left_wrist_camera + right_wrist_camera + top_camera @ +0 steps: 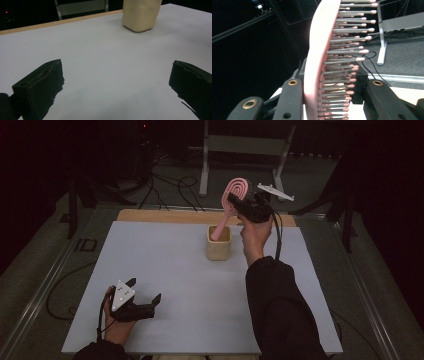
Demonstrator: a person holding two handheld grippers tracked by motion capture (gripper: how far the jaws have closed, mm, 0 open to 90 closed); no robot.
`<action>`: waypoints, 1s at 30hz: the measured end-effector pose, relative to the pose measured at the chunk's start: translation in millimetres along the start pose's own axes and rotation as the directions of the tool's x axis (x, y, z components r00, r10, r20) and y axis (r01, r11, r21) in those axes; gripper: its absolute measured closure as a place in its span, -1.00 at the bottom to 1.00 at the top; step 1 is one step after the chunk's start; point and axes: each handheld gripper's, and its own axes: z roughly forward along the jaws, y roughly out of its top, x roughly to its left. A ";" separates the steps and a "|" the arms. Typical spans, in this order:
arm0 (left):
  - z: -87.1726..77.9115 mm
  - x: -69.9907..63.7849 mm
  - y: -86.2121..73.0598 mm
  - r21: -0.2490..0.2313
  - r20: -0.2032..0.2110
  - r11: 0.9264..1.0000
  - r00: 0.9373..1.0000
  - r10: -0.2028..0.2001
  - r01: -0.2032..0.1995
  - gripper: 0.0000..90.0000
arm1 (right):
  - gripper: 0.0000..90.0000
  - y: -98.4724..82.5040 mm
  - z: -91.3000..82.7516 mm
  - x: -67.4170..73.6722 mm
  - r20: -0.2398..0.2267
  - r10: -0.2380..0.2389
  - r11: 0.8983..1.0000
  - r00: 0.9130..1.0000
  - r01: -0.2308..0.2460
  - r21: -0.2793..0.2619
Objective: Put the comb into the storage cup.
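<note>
The right hand-held gripper is raised above and just behind the cup, and its jaws are clamped on the head of a pink hairbrush. In the right gripper view the brush stands edge-on between the two black jaws, its pink back against one jaw and its bristles, dark stems with pink tips, pointing towards the other. The brush is tilted: its head leans up and away from the cup, and its handle runs down into the mouth of the cup, where the lower end is hidden by the rim. The person's right hand and dark sleeve rise just beside the cup on its right.

The cup is a small beige one standing upright on the pale table, nearer the far edge than the near one. In the left gripper view the cup is well ahead on the table.

The left hand-held gripper rests low over the table, well apart from the cup, towards the near left corner. Its jaws stand wide apart with nothing between them, and bare tabletop shows in the gap.
</note>
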 end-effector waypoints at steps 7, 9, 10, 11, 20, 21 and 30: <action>0.4 -0.3 -0.1 0.002 -0.001 1.000 1.000 0.001 -0.001 -1.00 | 0.42 -5.0 1.9 -3.2 0.011 0.008 1.000 1.000 -0.008 0.003; 0.4 -0.2 -0.1 0.002 -0.001 1.000 1.000 0.001 -0.001 -1.00 | 0.42 -5.6 2.2 -3.2 0.009 0.012 1.000 1.000 -0.012 0.005; 0.4 -0.2 -0.1 0.002 0.000 1.000 1.000 0.001 -0.001 -1.00 | 0.42 -7.0 2.9 -3.4 0.011 0.011 1.000 1.000 -0.011 0.007; 0.4 -0.3 -0.2 0.003 -0.001 1.000 1.000 0.000 0.000 -1.00 | 0.42 -7.6 3.2 -3.7 0.011 0.008 1.000 1.000 -0.008 0.008; 0.3 -0.2 -0.2 0.003 -0.001 1.000 1.000 0.001 -0.001 -1.00 | 0.42 -18.0 9.0 -4.9 0.014 0.017 0.999 1.000 -0.017 0.030; 0.2 -0.2 -0.2 0.003 -0.001 1.000 1.000 0.001 -0.001 -1.00 | 0.42 -19.6 9.9 -5.3 0.013 0.019 0.999 1.000 -0.019 0.031; -0.3 -0.4 -0.4 0.005 -0.005 1.000 1.000 0.005 -0.005 -1.00 | 0.41 -32.6 15.4 -7.9 0.008 0.022 0.998 1.000 -0.023 0.058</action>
